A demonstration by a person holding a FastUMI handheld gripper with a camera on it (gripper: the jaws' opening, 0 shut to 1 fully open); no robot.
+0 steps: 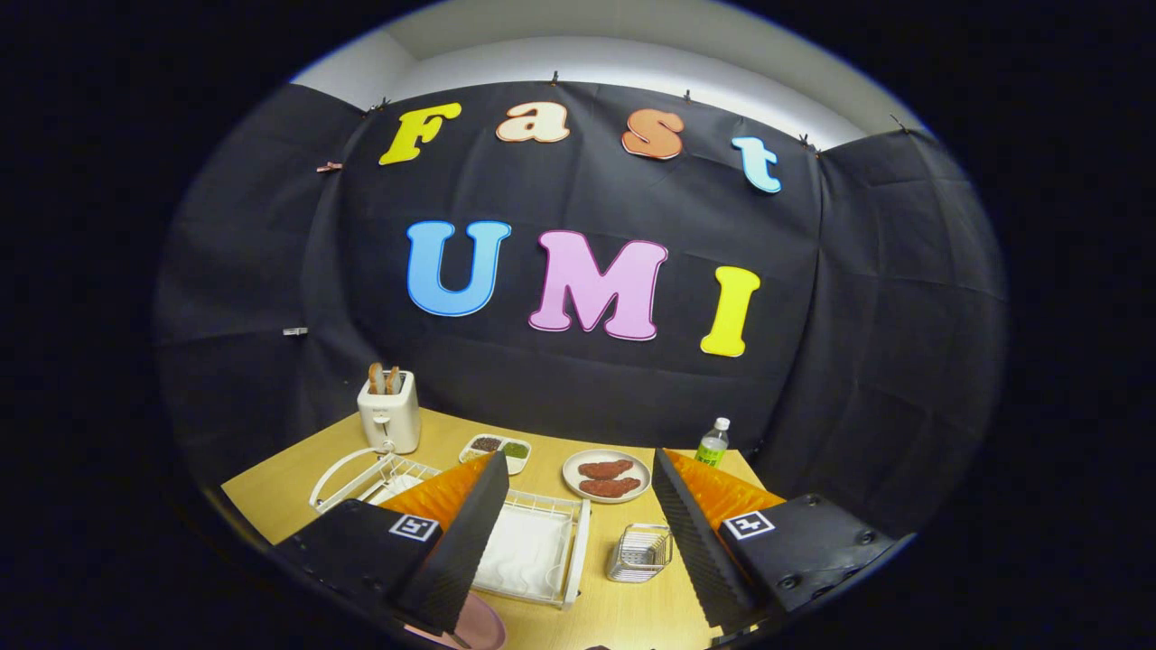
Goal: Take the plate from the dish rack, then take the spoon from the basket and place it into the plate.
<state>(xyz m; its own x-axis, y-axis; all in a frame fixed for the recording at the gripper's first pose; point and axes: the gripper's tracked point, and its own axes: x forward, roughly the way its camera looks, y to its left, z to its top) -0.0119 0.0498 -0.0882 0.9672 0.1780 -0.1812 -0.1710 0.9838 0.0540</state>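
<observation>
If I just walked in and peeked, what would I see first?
Probably the open gripper, its two fingers spread wide over the wooden table. Between the fingers sit a white dish rack and a small wire basket. Beyond them is a plate of brown food pieces, and a white toaster stands at the table's far corner.

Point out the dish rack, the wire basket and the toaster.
dish rack (578,551): gripper view, on its white right rim.
wire basket (639,552): gripper view, on its mesh middle.
toaster (390,417): gripper view, on its white front.
</observation>
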